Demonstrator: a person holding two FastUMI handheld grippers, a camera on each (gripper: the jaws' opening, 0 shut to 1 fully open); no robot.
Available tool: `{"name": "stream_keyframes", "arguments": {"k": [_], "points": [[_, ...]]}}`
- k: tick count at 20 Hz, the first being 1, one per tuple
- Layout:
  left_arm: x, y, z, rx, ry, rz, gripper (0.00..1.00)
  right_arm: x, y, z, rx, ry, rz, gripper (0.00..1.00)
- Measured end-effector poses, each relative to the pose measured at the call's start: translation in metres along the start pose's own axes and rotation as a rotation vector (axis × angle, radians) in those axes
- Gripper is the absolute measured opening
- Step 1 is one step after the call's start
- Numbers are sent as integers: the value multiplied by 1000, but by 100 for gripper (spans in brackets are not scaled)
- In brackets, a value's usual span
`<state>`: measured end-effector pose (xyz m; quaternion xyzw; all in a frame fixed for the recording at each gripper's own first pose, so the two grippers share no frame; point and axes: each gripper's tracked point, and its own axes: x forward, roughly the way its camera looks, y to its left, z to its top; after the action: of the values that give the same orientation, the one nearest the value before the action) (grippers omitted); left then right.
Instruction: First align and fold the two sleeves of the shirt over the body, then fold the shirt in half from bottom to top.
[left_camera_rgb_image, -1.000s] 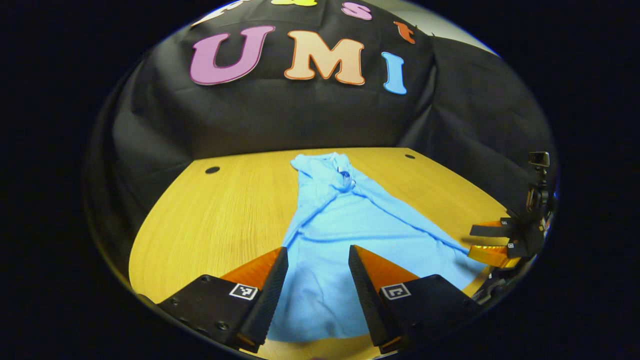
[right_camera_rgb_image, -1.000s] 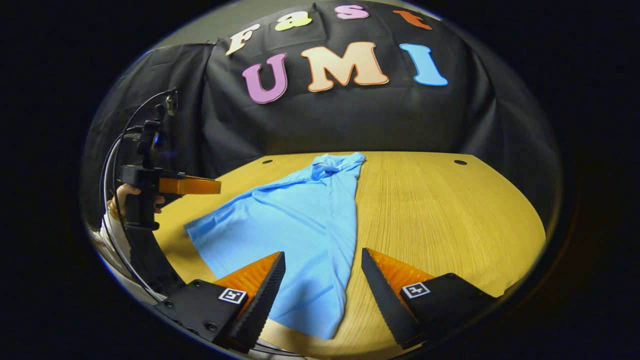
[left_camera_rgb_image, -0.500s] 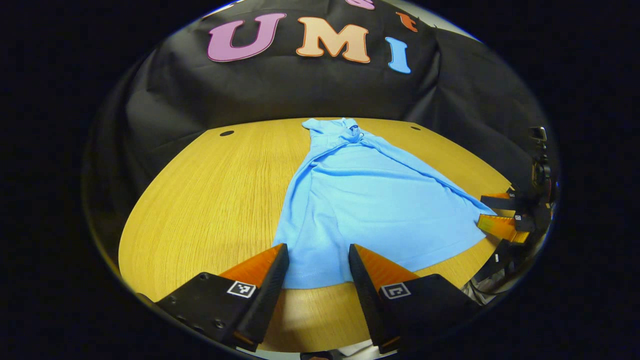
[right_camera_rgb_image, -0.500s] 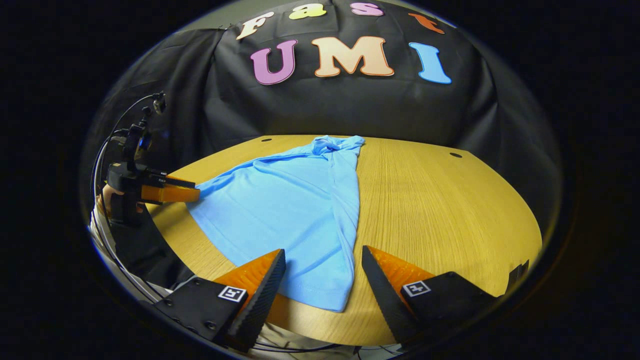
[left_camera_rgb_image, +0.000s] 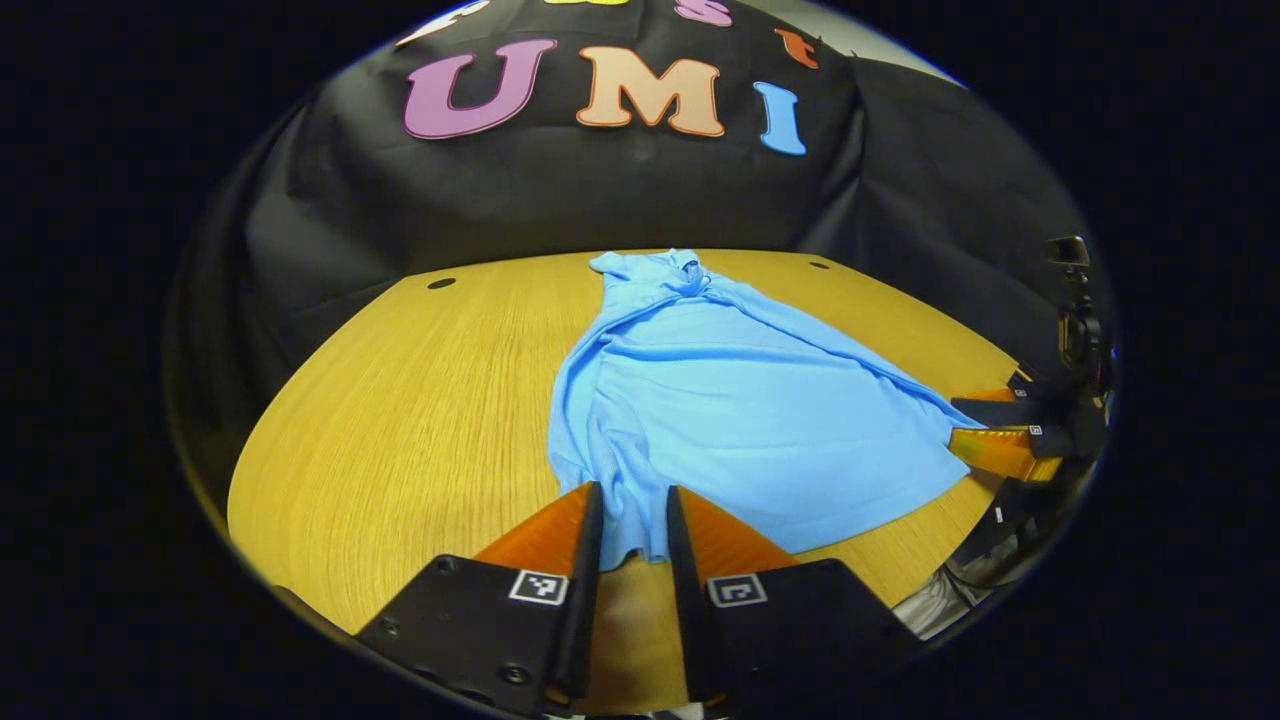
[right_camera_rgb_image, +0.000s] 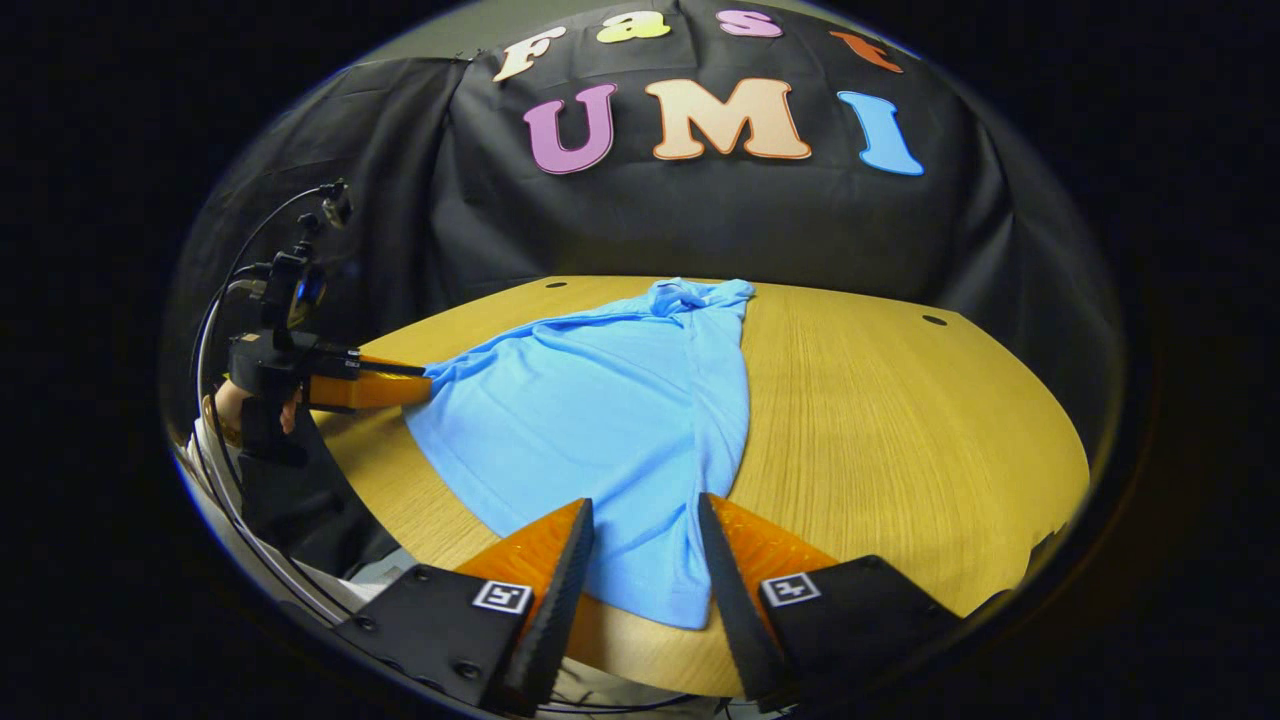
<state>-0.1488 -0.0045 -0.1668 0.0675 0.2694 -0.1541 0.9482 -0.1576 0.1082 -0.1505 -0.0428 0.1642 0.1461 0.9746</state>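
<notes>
With sleeves already laid over the body, gripping the shirt (left_camera_rgb_image: 740, 400) hem on the desk (left_camera_rgb_image: 400, 420) for the bottom-to-top fold. Left hand-held gripper (left_camera_rgb_image: 632, 520) pinched on one hem corner. Right hand-held gripper (right_camera_rgb_image: 645, 535) narrowed around the other, contact unclear.

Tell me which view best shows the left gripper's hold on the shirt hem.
Left gripper view: its fingers close on the shirt hem corner between them. Right gripper view shows the left gripper from the side at the shirt's edge, contact unclear.

Wooden table (left_camera_rgb_image: 400, 400), black cloth wall (left_camera_rgb_image: 560, 200)
</notes>
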Motion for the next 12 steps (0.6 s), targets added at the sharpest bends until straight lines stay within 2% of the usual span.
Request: {"name": "stream_keyframes", "arguments": {"k": [2,3,4,5,8,9,12], "points": [[2,-4,1,15,-14,1,20,0,9,-1,-7,7,28,44],[3,-5,2,35,-21,7,7,1,12,-2,-6,12,44,34],[4,-5,2,59,-26,11,6,1,15,-1,-9,15,55,31],[6,-6,3,80,-33,13,6,-1,17,-1,-25,15,58,14],[5,-7,4,82,-45,13,3,-1,16,5,-58,1,61,11],[5,-8,5,62,-50,5,2,5,17,3,-34,10,67,3],[3,-9,10,13,-57,-11,0,3,15,9,-2,7,76,2]]}}
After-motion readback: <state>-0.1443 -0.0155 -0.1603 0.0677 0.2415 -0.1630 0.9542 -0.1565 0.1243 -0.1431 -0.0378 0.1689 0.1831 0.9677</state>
